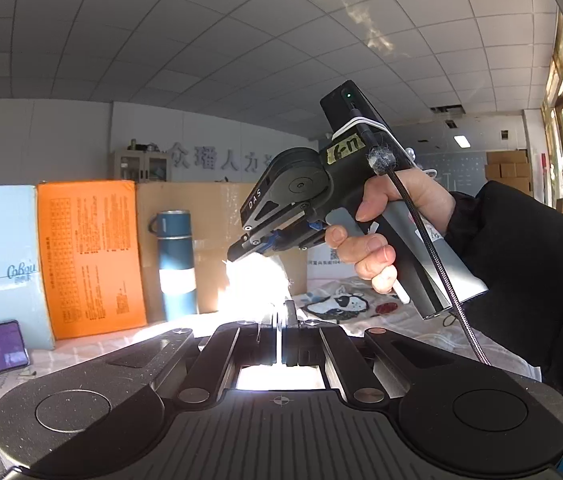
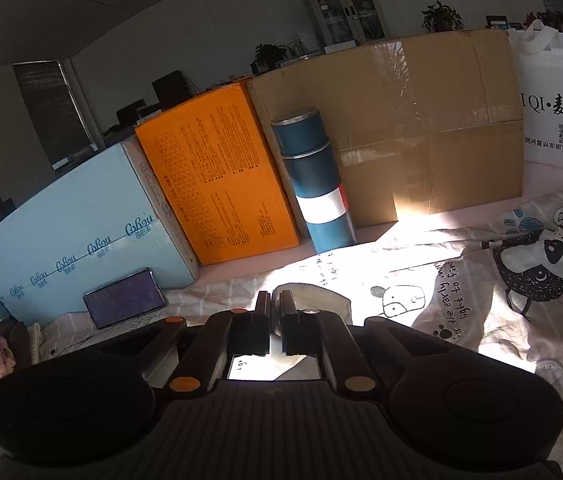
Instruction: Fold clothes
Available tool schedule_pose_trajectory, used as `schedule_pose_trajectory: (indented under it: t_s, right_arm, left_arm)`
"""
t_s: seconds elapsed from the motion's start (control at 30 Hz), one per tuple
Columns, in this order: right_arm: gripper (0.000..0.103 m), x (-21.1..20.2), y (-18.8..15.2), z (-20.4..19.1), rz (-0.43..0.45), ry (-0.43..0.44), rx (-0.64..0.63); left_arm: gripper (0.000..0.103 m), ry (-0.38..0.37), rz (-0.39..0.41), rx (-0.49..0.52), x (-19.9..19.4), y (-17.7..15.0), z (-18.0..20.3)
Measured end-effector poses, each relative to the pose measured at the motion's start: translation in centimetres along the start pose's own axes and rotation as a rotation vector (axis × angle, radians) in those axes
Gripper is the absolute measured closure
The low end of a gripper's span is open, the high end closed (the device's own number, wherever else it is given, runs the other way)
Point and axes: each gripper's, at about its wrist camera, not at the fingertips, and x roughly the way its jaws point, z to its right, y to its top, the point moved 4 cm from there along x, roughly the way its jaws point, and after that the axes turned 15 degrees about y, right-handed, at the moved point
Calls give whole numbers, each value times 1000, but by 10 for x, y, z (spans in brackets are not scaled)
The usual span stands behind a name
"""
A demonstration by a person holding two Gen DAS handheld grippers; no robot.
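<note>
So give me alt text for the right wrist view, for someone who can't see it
The right gripper, fingers nearly closed, pinches a pale fold of cloth above a cartoon-dog printed garment lying partly in sunlight. Behind stand a blue flask, an orange box, a light blue box and a cardboard box; a phone leans at left.

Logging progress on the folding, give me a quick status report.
Left gripper shut on white cloth, lifted. Right gripper fingers near closed, grip unclear. Printed garment spread on table. Blue flask and phone stand behind.
</note>
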Motion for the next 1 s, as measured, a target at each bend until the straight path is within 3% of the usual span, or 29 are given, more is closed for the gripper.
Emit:
schedule_pose_trajectory:
  t_s: [0.27,0.47,0.5,0.57,0.6,0.7,0.8,0.83,0.9,1.0]
  right_arm:
    - [100,76,-27,-69,-157,73,-103]
    - [97,132,-51,-111,-283,150,-163]
    - [93,141,-55,-117,-304,162,-173]
    - [63,160,-63,-131,-346,188,-194]
    - [60,169,-67,-138,-366,200,-204]
    - [52,176,-69,-122,-414,222,-184]
    - [46,182,-70,-102,-459,242,-160]
    - [45,184,-70,-95,-474,248,-151]
    - [45,188,-71,-82,-504,262,-135]
    - [42,193,-71,-62,-550,281,-110]
  left_arm:
    - [103,217,-58,-118,-42,-19,-83]
    - [102,360,-274,-238,-76,-61,-136]
    - [100,362,-311,-250,-79,-68,-140]
    - [96,341,-361,-303,-92,-79,-147]
    - [93,322,-379,-336,-98,-83,-151]
    - [68,249,-398,-464,-107,-94,-157]
    - [61,205,-377,-501,-101,-92,-154]
    - [49,193,-373,-510,-98,-90,-153]
    - [37,169,-366,-530,-93,-86,-150]
    - [37,136,-359,-594,-87,-81,-151]
